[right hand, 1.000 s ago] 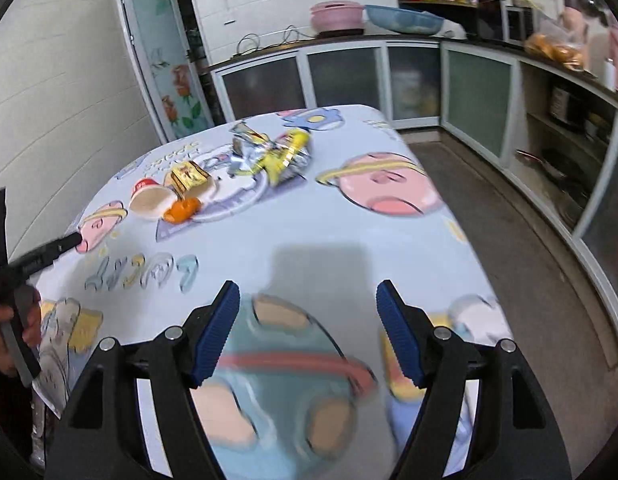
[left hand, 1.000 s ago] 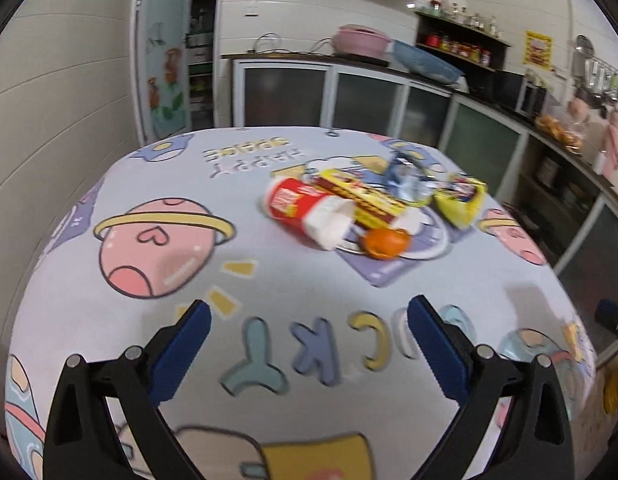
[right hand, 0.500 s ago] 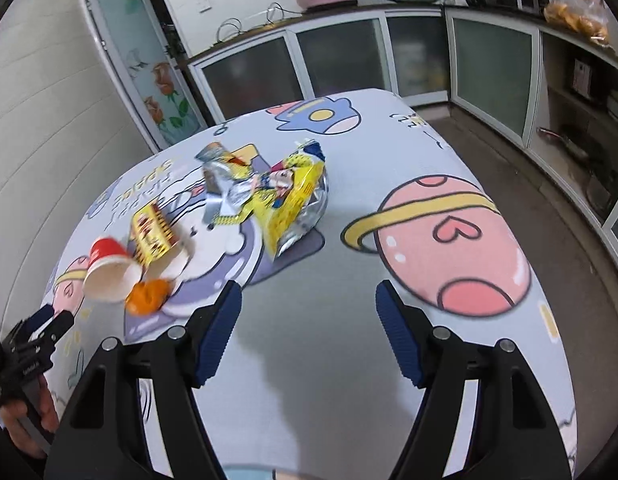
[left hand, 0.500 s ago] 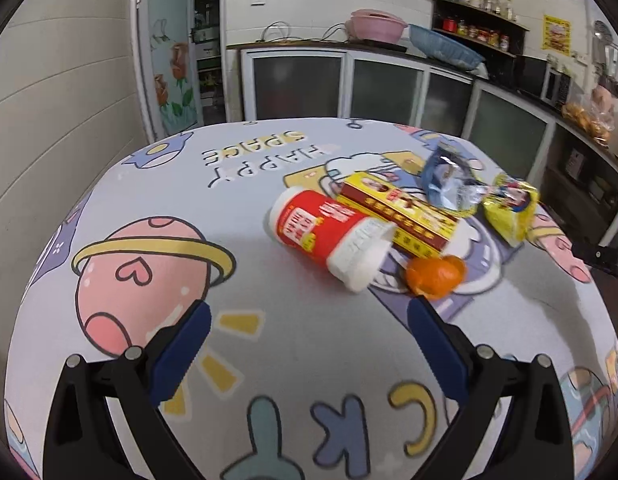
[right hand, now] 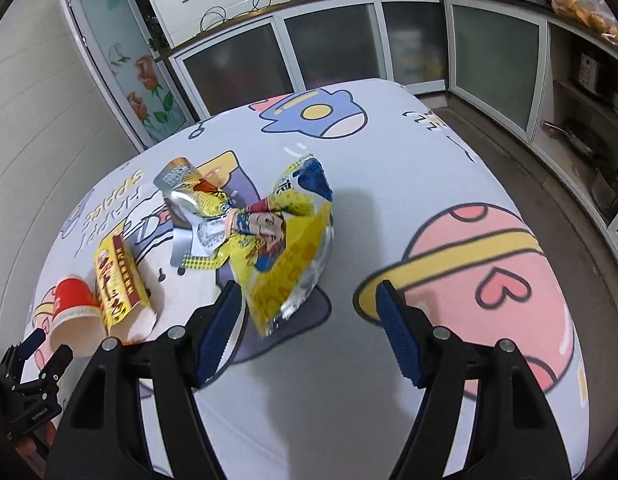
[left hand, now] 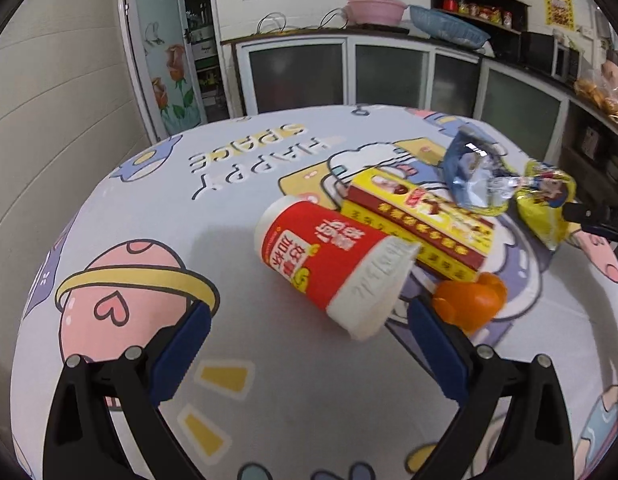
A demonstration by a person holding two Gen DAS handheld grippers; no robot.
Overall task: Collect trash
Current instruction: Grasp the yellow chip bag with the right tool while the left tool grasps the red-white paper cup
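Trash lies on the cartoon tablecloth (left hand: 157, 216). A red paper cup (left hand: 329, 264) lies on its side just ahead of my left gripper (left hand: 309, 332), whose jaws stand open with the cup's white rim near the gap. Behind the cup rest a yellow-and-red box (left hand: 417, 220), an orange peel (left hand: 469, 300), a silvery wrapper (left hand: 473, 172) and a yellow snack bag (left hand: 545, 204). In the right wrist view the yellow snack bag (right hand: 285, 256) lies just ahead of my open right gripper (right hand: 309, 308), its lower end nearer the left finger. The cup (right hand: 75, 312) and box (right hand: 119, 280) lie at the left.
Kitchen cabinets (left hand: 349, 72) with glass doors line the back wall, a flowered door (right hand: 129, 72) to the left. The table's right edge drops to a dark floor (right hand: 549, 184). The left gripper (right hand: 33, 364) shows at the lower left of the right wrist view.
Both grippers have moved in toward the trash pile. The cup now sits right ahead of the left jaws, and the yellow bag ahead of the right jaws. Both stayed open.
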